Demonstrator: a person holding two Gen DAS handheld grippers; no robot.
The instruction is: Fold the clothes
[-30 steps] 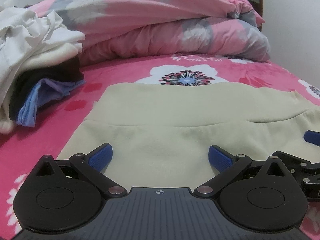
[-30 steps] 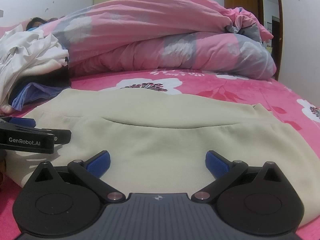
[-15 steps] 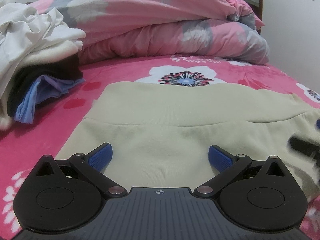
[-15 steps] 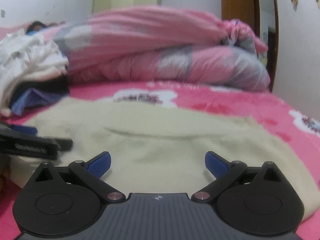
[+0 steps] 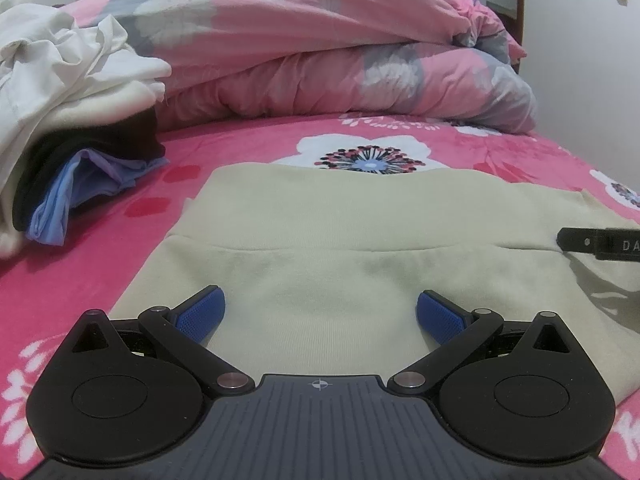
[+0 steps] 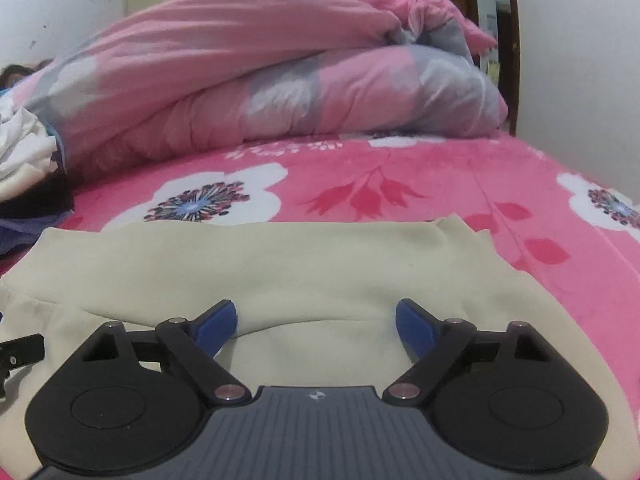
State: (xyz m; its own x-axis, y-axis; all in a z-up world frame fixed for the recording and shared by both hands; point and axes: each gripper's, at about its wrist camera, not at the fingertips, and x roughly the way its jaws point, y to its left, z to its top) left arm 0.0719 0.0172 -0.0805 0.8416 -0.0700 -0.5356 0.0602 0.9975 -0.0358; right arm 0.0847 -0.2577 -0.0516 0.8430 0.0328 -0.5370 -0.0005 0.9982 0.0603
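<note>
A cream folded garment [image 5: 320, 248] lies flat on the pink flowered bedsheet [image 5: 120, 216], with a fold seam running across it. My left gripper [image 5: 320, 312] hovers open over the garment's near part, nothing between its blue pads. The right gripper [image 6: 316, 324] sits over the garment's [image 6: 304, 264] right half, close to the fold line; its jaws are closing and still stand wide, with only flat cloth below them. Part of the right gripper's black body [image 5: 600, 244] shows at the right edge of the left wrist view.
A pile of unfolded clothes [image 5: 68, 120], white, black and blue, sits at the left. A rolled pink and grey quilt [image 5: 340, 60] fills the back of the bed. A white wall [image 5: 588, 60] and a wooden door [image 6: 428, 4] stand at the right.
The right gripper has moved to the right and further along the garment, so more pink sheet shows on its right. Its jaws have narrowed a little. The left gripper has stayed put.
</note>
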